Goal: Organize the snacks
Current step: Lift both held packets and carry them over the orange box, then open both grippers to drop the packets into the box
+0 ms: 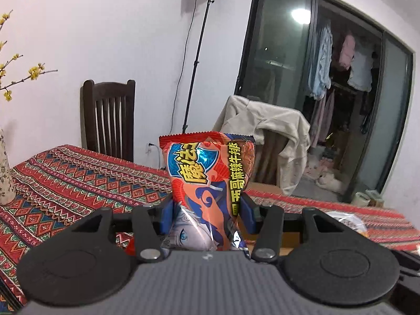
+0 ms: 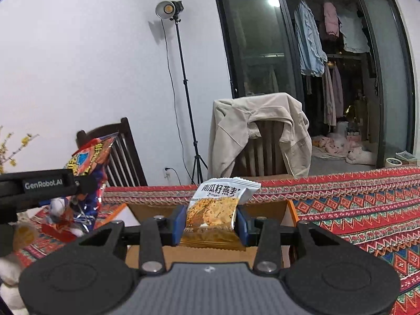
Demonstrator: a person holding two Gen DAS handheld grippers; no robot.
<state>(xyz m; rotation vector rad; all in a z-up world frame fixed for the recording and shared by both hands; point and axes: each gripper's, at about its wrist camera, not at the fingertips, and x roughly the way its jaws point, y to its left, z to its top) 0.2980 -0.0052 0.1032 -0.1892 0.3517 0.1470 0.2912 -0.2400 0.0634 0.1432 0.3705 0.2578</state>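
Red-orange foil snack packet (image 1: 207,183) riding upright, pinched by left tongs (image 1: 207,212); right tongs (image 2: 210,223) clamping white oat-crisp sachet (image 2: 218,204) over, seemingly, a cardboard box (image 2: 273,210) for sorting.

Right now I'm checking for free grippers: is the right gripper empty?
No, the right gripper is closed on a white and orange snack packet, pinched between its blue fingers above the cardboard box.
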